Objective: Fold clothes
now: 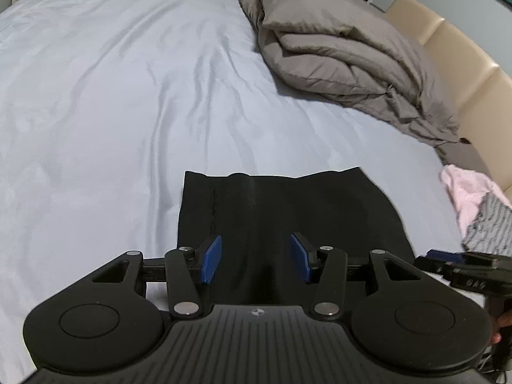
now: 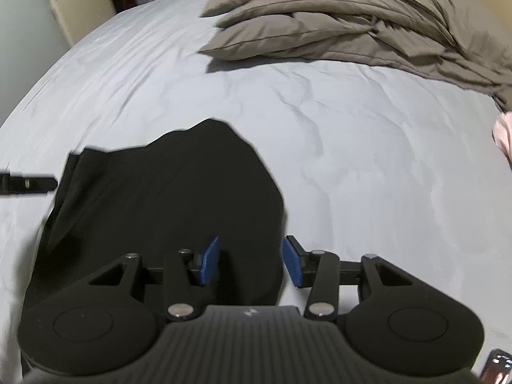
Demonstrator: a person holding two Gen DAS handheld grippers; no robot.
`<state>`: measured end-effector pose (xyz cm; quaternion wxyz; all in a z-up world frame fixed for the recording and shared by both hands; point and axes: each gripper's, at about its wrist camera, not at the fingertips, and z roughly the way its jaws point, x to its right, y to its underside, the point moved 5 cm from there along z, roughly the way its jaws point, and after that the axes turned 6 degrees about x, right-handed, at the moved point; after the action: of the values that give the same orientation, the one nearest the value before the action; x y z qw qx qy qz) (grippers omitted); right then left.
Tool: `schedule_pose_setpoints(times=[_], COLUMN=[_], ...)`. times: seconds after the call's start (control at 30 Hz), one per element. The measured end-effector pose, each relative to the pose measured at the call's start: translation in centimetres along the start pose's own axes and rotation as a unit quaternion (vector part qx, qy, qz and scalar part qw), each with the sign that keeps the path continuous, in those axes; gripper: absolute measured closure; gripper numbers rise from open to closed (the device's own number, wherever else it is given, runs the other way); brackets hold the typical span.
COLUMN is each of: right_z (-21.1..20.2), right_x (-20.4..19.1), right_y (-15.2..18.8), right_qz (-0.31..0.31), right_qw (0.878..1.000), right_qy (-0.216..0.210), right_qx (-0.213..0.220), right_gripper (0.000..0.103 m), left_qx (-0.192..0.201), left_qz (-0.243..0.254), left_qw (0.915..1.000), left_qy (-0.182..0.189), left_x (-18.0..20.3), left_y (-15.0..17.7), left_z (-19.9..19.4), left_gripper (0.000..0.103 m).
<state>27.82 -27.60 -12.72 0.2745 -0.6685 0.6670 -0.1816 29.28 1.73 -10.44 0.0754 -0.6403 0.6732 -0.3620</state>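
Note:
A black garment [image 1: 288,204] lies flat on the light blue bed sheet [image 1: 128,96], its far edge straight. My left gripper [image 1: 256,240] hovers over its near part, blue pads [image 1: 211,259] wide apart and not pressing the cloth. In the right wrist view the same black garment [image 2: 166,185] looks rumpled and rounded at its right side. My right gripper [image 2: 252,240] is over its near right edge, pads [image 2: 209,260] apart, one over the cloth and one over the bare sheet [image 2: 352,160]. The right gripper's side [image 1: 464,265] shows at the left view's right edge, and the left gripper's tip [image 2: 28,184] at the right view's left edge.
A folded grey duvet [image 1: 336,51] [image 2: 336,16] lies at the far right of the bed. A pink garment [image 1: 464,188] and a grey striped one [image 1: 492,227] sit at the right edge. Behind them runs a beige headboard [image 1: 464,48]. A door [image 2: 48,0] stands far left.

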Motion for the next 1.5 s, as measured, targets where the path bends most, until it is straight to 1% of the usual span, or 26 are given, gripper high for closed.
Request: schedule_pose_setpoints(times=[0.03,0.1,0.13,0.2,0.23,0.27,0.33,0.47,0.57,0.63,0.7,0.77,0.87,0.9,0.97,1.0,1.03,1.1,1.17,1.23,1.27,1.3,1.33,1.4,1.47,1.5], right_z=[0.4,0.9,1.1,1.4,1.5,1.6,1.7,1.7,1.4,1.4,1.6,1.9,2.6,2.8,2.8,2.6,2.4,1.6,0.9,0.3,0.1,-0.1,-0.4,-1.0,-1.7,-2.0], right_x=[0.1,0.2,0.3,0.3,0.4,0.5,0.7,1.2,0.9,0.5,-0.2,-0.7,-1.1,-1.1,-0.9,-0.8,-0.6,-0.2,0.2,0.7,1.0,1.2,1.4,1.9,2.2,2.3], right_y=[-0.1,-0.1,-0.1,0.0,0.1,0.1,0.3,0.3,0.2,0.3,0.4,0.7,1.3,1.5,1.6,1.5,1.4,1.1,1.2,1.4,1.6,1.8,1.9,2.2,2.5,2.7], right_qz=[0.006,0.011,0.011,0.011,0.011,0.012,0.013,0.023,0.02,0.013,0.0,-0.015,-0.037,-0.043,-0.048,-0.047,-0.045,-0.034,-0.027,-0.023,-0.021,-0.019,-0.017,-0.011,-0.007,-0.006], right_qw=[1.0,1.0,1.0,1.0,1.0,1.0,1.0,1.0,1.0,1.0,1.0,1.0,0.999,0.999,0.998,0.998,0.998,0.999,0.999,0.999,0.999,0.999,0.999,0.999,0.999,0.999], right_qy=[-0.001,-0.001,0.0,0.003,0.004,0.006,0.011,0.02,0.015,0.007,0.0,-0.001,0.005,0.008,0.018,0.019,0.02,0.016,0.016,0.018,0.022,0.025,0.027,0.03,0.03,0.026], right_qx=[-0.001,-0.001,0.0,0.001,0.002,0.001,0.001,0.001,0.006,0.004,-0.003,-0.009,-0.027,-0.032,-0.035,-0.032,-0.029,-0.021,-0.018,-0.018,-0.02,-0.022,-0.022,-0.023,-0.022,-0.023], right_gripper=[0.055,0.055,0.055,0.055,0.055,0.054,0.054,0.053,0.053,0.053,0.053,0.053,0.053,0.053,0.053,0.053,0.053,0.048,0.046,0.046,0.046,0.046,0.046,0.046,0.046,0.046], left_qx=[-0.001,-0.002,-0.003,-0.005,-0.005,-0.006,0.001,0.032,0.037,0.023,0.008,-0.01,-0.018,-0.017,-0.008,-0.001,0.008,0.017,0.008,-0.011,-0.025,-0.039,-0.052,-0.077,-0.091,-0.099], left_qz=[0.003,0.01,0.013,0.016,0.017,0.019,0.03,0.029,0.032,0.043,0.044,0.045,0.046,0.042,0.033,0.029,0.025,0.018,0.01,0.01,0.013,0.015,0.019,0.028,0.048,0.059], left_qw=[1.0,0.9998,0.9998,0.9996,0.9997,0.9996,0.9994,0.9986,0.9982,0.9972,0.9962,0.9953,0.9945,0.9946,0.995,0.9954,0.9957,0.9966,0.9987,0.9995,0.9994,0.999,0.9984,0.9966,0.9945,0.993], left_qy=[-0.005,-0.014,-0.017,-0.021,-0.02,-0.019,-0.018,-0.031,-0.036,-0.056,-0.075,-0.085,-0.092,-0.094,-0.094,-0.092,-0.089,-0.079,-0.05,-0.027,-0.019,-0.012,-0.01,-0.008,-0.021,-0.027], left_x=[-0.1,-0.5,-0.7,-1.1,-1.2,-1.2,-1.2,-1.5,-2.0,-2.4,-3.0,-3.5,-3.7,-3.8,-4.0,-4.1,-4.1,-4.0,-3.6,-2.8,-2.3,-1.9,-1.6,-0.9,-0.4,-0.3], left_y=[0.0,0.0,-0.1,0.0,0.1,0.1,0.1,-1.0,-1.7,-1.3,-0.9,-0.5,0.1,0.1,-0.1,-0.2,-0.4,-0.5,-0.1,1.1,1.9,2.7,3.5,5.3,6.5,7.1], left_z=[0.6,1.5,1.9,2.4,2.5,2.6,2.4,0.6,-0.4,0.0,0.6,1.2,1.6,1.6,1.2,0.7,0.1,-1.0,-2.3,-3.2,-3.5,-3.7,-3.8,-3.9,-3.8,-3.6], left_gripper=[0.058,0.063,0.072,0.08,0.091,0.098,0.103,0.103,0.103,0.103,0.103,0.103,0.102,0.099,0.075,0.068,0.059,0.058,0.058,0.06,0.065,0.067,0.069,0.069,0.071,0.075])
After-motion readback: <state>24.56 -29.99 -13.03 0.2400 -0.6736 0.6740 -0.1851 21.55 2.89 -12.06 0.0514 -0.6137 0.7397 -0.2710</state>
